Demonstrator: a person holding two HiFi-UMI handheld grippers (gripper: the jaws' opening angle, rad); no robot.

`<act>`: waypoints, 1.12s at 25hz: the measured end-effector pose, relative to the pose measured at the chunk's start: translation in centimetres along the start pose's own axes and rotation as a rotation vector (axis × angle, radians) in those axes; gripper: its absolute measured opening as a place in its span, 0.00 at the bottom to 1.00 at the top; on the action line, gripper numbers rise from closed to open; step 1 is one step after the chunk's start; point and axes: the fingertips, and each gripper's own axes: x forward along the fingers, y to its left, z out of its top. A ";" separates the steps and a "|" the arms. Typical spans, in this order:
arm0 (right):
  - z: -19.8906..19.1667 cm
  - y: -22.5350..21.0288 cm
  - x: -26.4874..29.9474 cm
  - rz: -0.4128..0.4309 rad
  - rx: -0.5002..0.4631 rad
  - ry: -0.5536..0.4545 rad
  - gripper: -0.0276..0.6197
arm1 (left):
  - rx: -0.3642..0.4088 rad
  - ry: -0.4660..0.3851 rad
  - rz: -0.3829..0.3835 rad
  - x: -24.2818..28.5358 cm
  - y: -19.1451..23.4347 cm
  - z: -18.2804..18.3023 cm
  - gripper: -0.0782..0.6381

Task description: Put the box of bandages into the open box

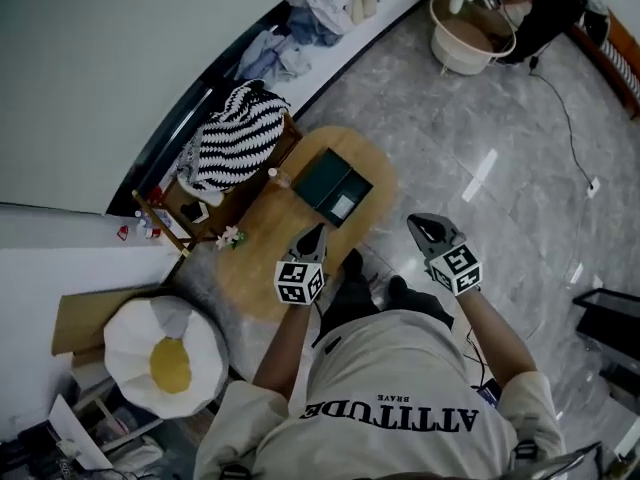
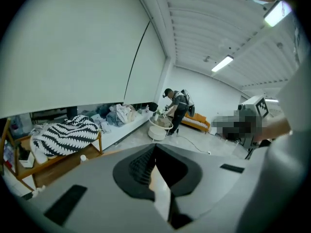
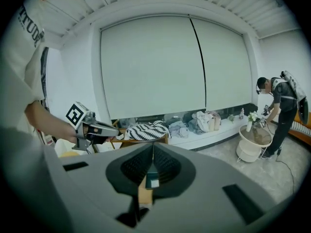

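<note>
A dark green open box [image 1: 325, 180] lies on the oval wooden table [image 1: 265, 268], with a small pale box [image 1: 343, 206] in its near right corner. My left gripper [image 1: 313, 234] hovers over the table's near edge, just short of the open box, jaws shut with nothing visibly held. My right gripper [image 1: 418, 224] hangs to the right, off the table and above the floor, its jaws together. Through the slit below the right gripper's [image 3: 153, 145] tips I see the green box [image 3: 152, 180]. In the left gripper view the left gripper [image 2: 155, 147] points across the room.
A wooden bench with a striped blanket [image 1: 235, 133] stands behind the table. A small white bottle [image 1: 272, 175] and a flower sprig [image 1: 231, 236] sit on the table's left side. A white-and-yellow cushion [image 1: 165, 353] lies at the lower left. A person stands by a round white table [image 1: 470, 33].
</note>
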 end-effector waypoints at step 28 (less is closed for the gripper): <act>2.0 4.9 -11.4 0.244 -0.087 -0.146 0.08 | -0.046 -0.236 0.266 -18.4 -13.9 -1.7 0.14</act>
